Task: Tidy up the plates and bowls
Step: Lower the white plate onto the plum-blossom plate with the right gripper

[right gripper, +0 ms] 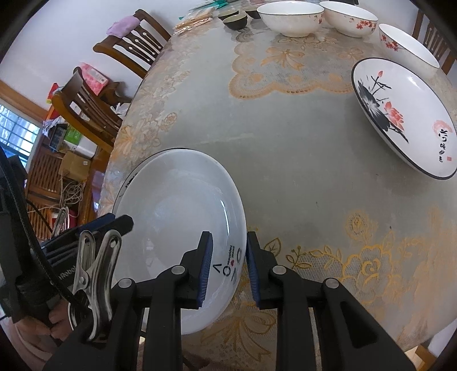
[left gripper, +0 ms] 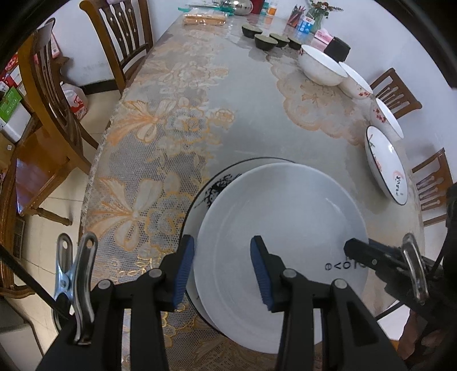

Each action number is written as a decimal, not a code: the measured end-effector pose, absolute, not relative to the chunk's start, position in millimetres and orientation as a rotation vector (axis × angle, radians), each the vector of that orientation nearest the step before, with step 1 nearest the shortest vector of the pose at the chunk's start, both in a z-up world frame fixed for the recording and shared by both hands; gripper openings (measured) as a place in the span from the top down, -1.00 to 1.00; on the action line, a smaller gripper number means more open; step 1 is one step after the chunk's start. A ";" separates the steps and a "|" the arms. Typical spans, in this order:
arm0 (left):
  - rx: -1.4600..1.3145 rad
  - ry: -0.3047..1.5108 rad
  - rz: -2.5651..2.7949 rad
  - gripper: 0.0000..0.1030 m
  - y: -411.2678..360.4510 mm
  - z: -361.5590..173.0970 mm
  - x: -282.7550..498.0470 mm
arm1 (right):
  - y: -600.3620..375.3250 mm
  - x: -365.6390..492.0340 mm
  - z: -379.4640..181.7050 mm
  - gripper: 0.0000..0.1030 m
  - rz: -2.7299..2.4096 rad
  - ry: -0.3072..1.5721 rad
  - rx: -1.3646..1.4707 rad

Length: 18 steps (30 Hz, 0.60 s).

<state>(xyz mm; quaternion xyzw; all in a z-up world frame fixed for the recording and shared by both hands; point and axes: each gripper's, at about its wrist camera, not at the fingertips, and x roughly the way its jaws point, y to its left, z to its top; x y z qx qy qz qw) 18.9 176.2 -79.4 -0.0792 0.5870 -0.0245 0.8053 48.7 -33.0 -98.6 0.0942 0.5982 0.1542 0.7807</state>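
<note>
A plain white deep plate (left gripper: 285,217) (right gripper: 177,205) with small lettering lies slightly off-centre on a black-rimmed plate (left gripper: 211,185) (right gripper: 128,179) at the table's near edge. My left gripper (left gripper: 222,268) straddles the white plate's left rim, one blue pad outside and one inside, and is shut on it. My right gripper (right gripper: 228,265) is shut on the opposite rim beside the lettering. Each gripper shows at the edge of the other's view. A second black-rimmed plate with a lotus painting (left gripper: 385,162) (right gripper: 400,114) sits to the right.
Three white flowered bowls (left gripper: 320,65) (right gripper: 291,17) line the far right of the lace-covered table (left gripper: 177,120). Several dark cups (left gripper: 265,41) stand beyond them with boxes and jars. Wooden chairs (left gripper: 51,94) stand along the left side.
</note>
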 end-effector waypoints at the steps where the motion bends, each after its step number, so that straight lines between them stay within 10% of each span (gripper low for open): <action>1: -0.162 1.250 -0.052 0.13 176.7 -77.3 18.4 | -34.3 48.0 -97.4 0.50 0.338 1.289 0.210; 18: -0.173 1.257 -0.019 -0.16 196.9 -87.0 5.8 | -18.8 46.9 -118.9 0.43 0.339 1.370 0.174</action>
